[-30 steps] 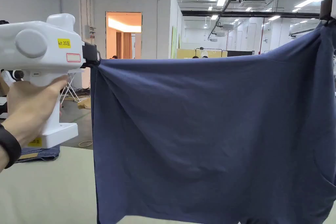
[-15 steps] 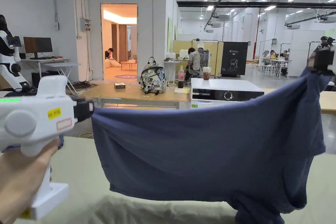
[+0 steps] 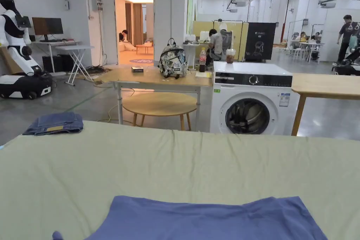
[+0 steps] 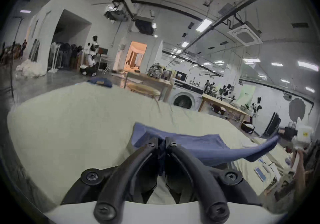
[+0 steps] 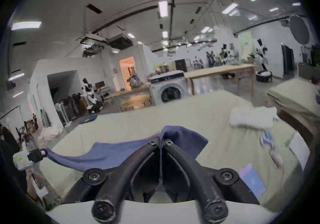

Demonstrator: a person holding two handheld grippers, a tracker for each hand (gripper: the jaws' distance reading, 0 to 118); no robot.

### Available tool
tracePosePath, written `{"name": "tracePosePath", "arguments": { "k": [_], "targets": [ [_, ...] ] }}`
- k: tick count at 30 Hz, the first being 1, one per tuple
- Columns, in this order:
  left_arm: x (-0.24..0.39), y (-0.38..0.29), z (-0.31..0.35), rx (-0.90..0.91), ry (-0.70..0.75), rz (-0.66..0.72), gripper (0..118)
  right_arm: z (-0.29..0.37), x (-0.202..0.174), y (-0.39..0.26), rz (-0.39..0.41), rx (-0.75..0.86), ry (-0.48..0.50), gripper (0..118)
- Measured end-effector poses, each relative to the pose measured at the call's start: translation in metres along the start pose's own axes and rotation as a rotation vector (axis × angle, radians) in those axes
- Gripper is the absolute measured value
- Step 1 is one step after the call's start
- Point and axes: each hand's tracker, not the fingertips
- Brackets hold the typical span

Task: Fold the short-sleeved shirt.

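The dark blue short-sleeved shirt [image 3: 207, 219] lies on the pale green table cover [image 3: 175, 163] at the near edge, its far part spread flat. My left gripper [image 4: 162, 140] is shut on one near corner of the shirt [image 4: 199, 146], with cloth pinched between its black jaws. My right gripper [image 5: 161, 140] is shut on the other near corner of the shirt [image 5: 112, 153]. The near edge hangs taut between the two. In the left gripper view the right gripper [image 4: 281, 131] shows far right; in the right gripper view the left gripper [image 5: 44, 153] shows far left.
Folded jeans [image 3: 54, 123] sit at the table's far left corner. A white cloth [image 5: 252, 117] and small flat items [image 5: 252, 181] lie on the table's right side. Beyond the table stand a washing machine [image 3: 251, 103], a round stool [image 3: 160, 103] and wooden tables [image 3: 154, 77].
The shirt, held up spread in the air a second ago, has come down onto the table. Both grippers have dropped below the head view, still holding its corners.
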Motion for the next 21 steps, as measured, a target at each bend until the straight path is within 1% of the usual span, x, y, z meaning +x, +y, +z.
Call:
{"name": "tracePosePath", "arguments": {
  "k": [1,2,3,4,5,6,8,9,10,11,12,13,14,15,17,18,20,21],
  "targets": [
    [-0.004,-0.012,0.009,-0.055,0.01,0.018,1,0.01,0.006,-0.015,-0.012,-0.029,0.004,0],
    [-0.006,-0.023,0.015,-0.092,0.05,0.017,1,0.017,0.012,-0.029,-0.032,-0.057,-0.019,0],
    [-0.007,-0.034,0.021,-0.089,0.058,0.011,1,0.022,0.018,-0.045,-0.069,-0.089,-0.042,0],
    [-0.012,-0.047,0.022,-0.158,0.032,0.04,1,0.021,0.024,-0.061,-0.083,-0.14,-0.044,0],
    [-0.015,-0.058,0.023,-0.215,0.049,0.034,1,0.018,0.028,-0.074,-0.095,-0.186,-0.06,0],
    [-0.016,-0.07,0.023,-0.229,0.097,-0.002,1,0.015,0.032,-0.09,-0.091,-0.24,-0.074,0],
    [-0.026,-0.091,0.017,-0.312,0.109,0.002,1,0.007,0.038,-0.121,-0.103,-0.29,-0.102,0],
    [-0.028,-0.099,0.017,-0.323,0.111,0.001,1,0.002,0.041,-0.131,-0.089,-0.332,-0.092,0],
    [-0.03,-0.105,0.016,-0.335,0.105,-0.005,1,-0.002,0.042,-0.143,-0.074,-0.323,-0.109,0],
    [-0.03,-0.109,0.015,-0.362,0.108,-0.019,3,-0.005,0.04,-0.151,-0.068,-0.323,-0.122,4],
    [-0.027,-0.109,0.014,-0.383,0.125,-0.045,11,-0.009,0.042,-0.156,-0.058,-0.338,-0.114,17],
    [-0.025,-0.111,0.014,-0.382,0.144,-0.086,30,-0.013,0.043,-0.161,-0.052,-0.337,-0.112,47],
    [-0.022,-0.111,0.013,-0.39,0.165,-0.122,43,-0.017,0.044,-0.164,-0.048,-0.341,-0.133,59],
    [-0.019,-0.11,0.015,-0.381,0.165,-0.163,50,-0.018,0.047,-0.167,-0.055,-0.349,-0.134,58],
    [-0.012,-0.101,0.02,-0.347,0.15,-0.172,65,-0.02,0.052,-0.166,-0.082,-0.351,-0.13,58],
    [-0.008,-0.095,0.023,-0.33,0.147,-0.17,68,-0.019,0.053,-0.164,-0.089,-0.35,-0.159,58],
    [-0.002,-0.081,0.029,-0.27,0.151,-0.213,68,-0.011,0.058,-0.152,-0.07,-0.297,-0.214,59],
    [0.003,-0.072,0.031,-0.27,0.148,-0.214,68,-0.007,0.055,-0.144,-0.043,-0.277,-0.25,59]
  ]
}}
